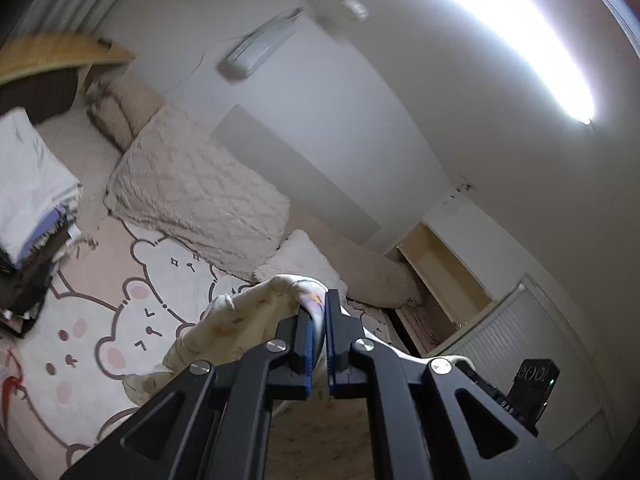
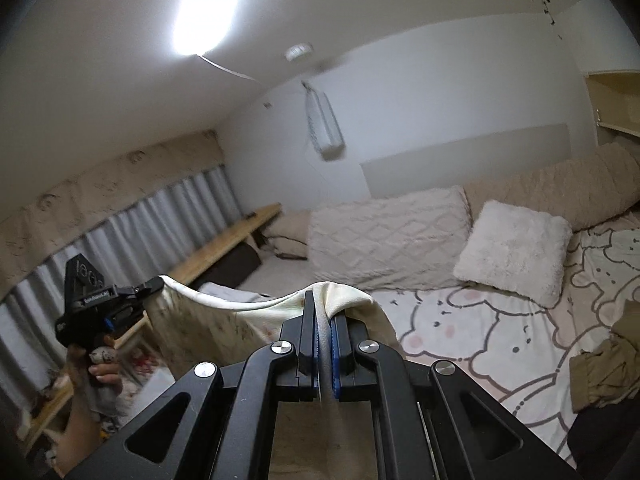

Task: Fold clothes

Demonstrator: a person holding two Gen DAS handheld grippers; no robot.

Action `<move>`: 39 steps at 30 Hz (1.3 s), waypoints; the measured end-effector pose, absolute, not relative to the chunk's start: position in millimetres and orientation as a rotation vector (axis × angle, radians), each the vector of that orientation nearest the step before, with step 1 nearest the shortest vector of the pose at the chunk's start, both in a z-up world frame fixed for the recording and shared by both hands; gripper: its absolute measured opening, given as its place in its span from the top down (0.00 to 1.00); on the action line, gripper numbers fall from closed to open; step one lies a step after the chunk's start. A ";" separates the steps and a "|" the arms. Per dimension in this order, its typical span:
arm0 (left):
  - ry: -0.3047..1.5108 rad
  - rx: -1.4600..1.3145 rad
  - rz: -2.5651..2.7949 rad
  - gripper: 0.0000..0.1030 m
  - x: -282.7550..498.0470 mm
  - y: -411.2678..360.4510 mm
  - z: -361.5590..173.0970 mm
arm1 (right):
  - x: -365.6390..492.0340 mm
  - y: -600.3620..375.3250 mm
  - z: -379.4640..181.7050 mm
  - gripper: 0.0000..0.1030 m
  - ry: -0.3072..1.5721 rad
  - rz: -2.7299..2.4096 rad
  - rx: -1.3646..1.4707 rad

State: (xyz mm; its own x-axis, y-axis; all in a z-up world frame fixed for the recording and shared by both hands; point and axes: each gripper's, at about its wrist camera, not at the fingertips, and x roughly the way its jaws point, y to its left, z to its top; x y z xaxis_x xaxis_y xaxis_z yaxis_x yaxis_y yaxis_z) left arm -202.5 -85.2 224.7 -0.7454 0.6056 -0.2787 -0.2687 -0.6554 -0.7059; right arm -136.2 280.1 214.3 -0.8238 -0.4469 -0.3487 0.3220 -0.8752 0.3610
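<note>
Cream cloth (image 2: 224, 312) hangs stretched in the air above the bed (image 2: 500, 340), one top corner pinched in my left claw (image 1: 318, 312) and one in my right claw (image 2: 323, 312), so next I judge I must lay it flat for folding.

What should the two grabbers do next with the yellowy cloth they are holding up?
Probably pull it taut, then lower it flat onto the bear bedspread. The left gripper and right gripper are each shut on a bunched bit of the pale cloth, which sags between them in the air, so it looks too slack to fold neatly.
</note>
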 end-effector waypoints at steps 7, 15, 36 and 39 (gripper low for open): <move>-0.927 -0.615 2.383 0.95 -268.1 -79.6 242.2 | -216.4 281.9 207.8 0.94 -0.383 -2.668 0.616; -0.601 -0.424 2.456 0.95 -180.2 -91.2 280.6 | -162.7 266.1 272.0 0.94 -0.127 -2.671 0.349; -0.248 -1.867 2.044 0.95 17.3 -54.6 -157.7 | 34.2 238.9 -174.6 0.95 -0.347 -2.073 1.596; -0.195 -1.859 2.037 0.95 14.6 -57.1 -148.8 | 45.2 238.1 -171.9 0.95 -0.309 -2.063 1.599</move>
